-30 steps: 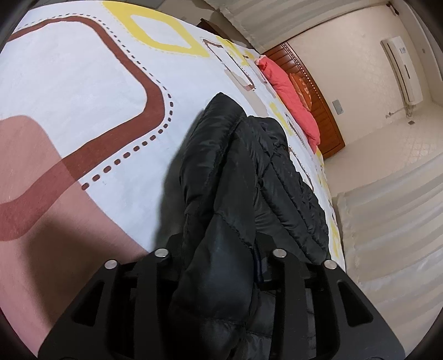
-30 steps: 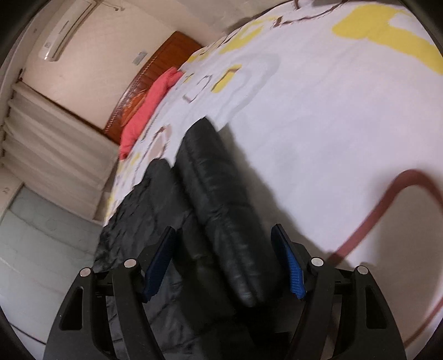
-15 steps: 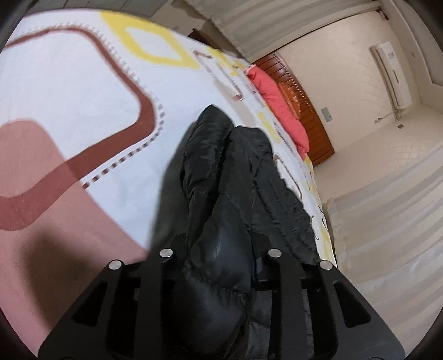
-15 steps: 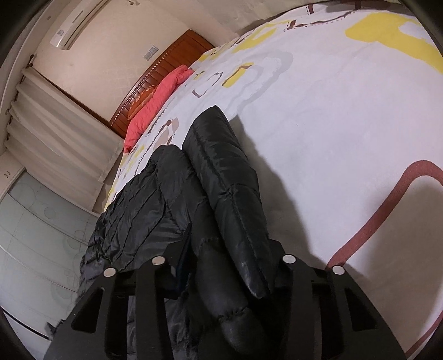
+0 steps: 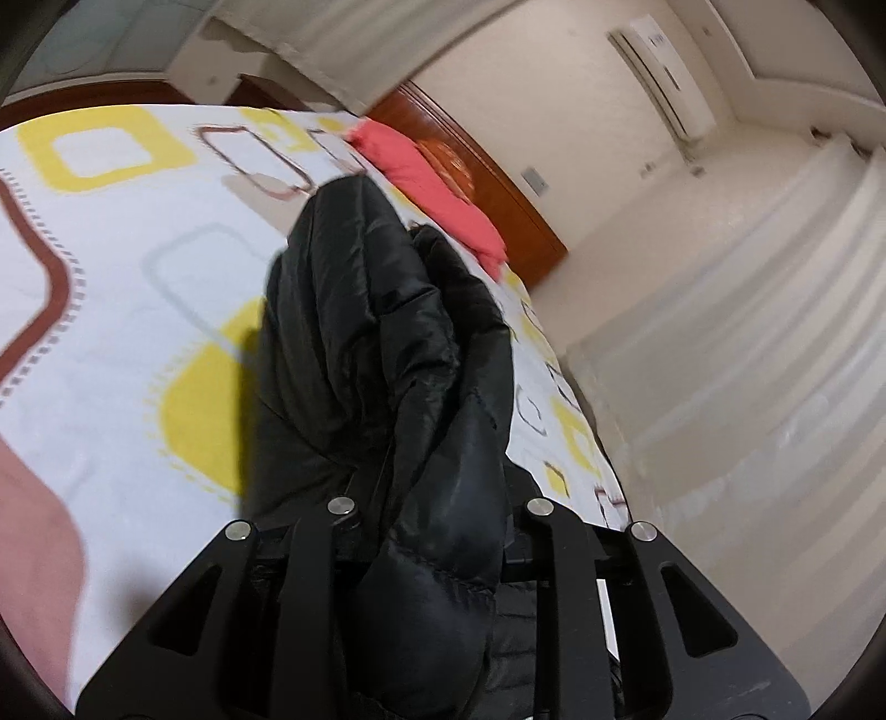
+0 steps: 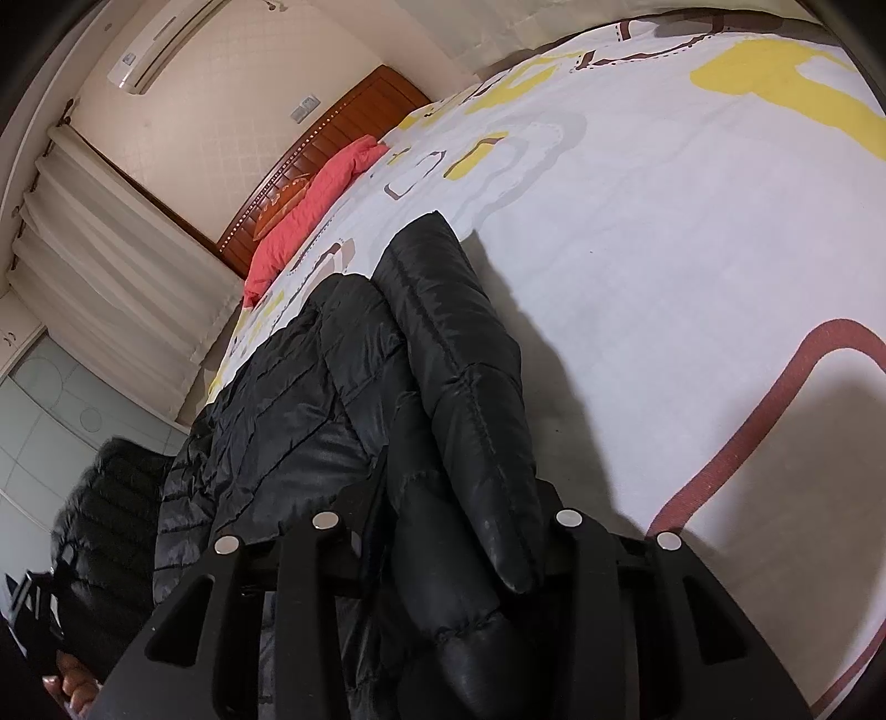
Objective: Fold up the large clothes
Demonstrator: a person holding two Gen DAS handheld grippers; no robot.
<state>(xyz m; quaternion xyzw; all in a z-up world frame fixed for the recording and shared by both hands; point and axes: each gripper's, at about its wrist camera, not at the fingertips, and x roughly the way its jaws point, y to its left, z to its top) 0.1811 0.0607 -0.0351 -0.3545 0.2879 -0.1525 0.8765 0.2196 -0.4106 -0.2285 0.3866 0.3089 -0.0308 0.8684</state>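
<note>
A black quilted puffer jacket [image 5: 354,310] lies on a bed with a white sheet [image 5: 111,277] patterned in yellow and brown. My left gripper [image 5: 432,515] has a thick fold of the jacket between its fingers and holds it raised off the sheet, its jaws still closing. In the right wrist view the jacket [image 6: 288,421] stretches away over the sheet [image 6: 664,249]. My right gripper [image 6: 448,520] pinches a padded fold low on the bed, its jaws also closing. The pads of both grippers are hidden by the fabric.
A red pillow [image 5: 432,183] lies against the wooden headboard [image 5: 498,183] at the far end of the bed. Pale curtains [image 5: 747,332] hang beside the bed. An air conditioner [image 6: 160,50] is mounted high on the wall. A hand [image 6: 66,687] shows at the lower left.
My left gripper has risen and swung across the bed, lifting its fold of jacket. The right gripper's jaws have closed from wide apart onto the jacket fold and stayed in place.
</note>
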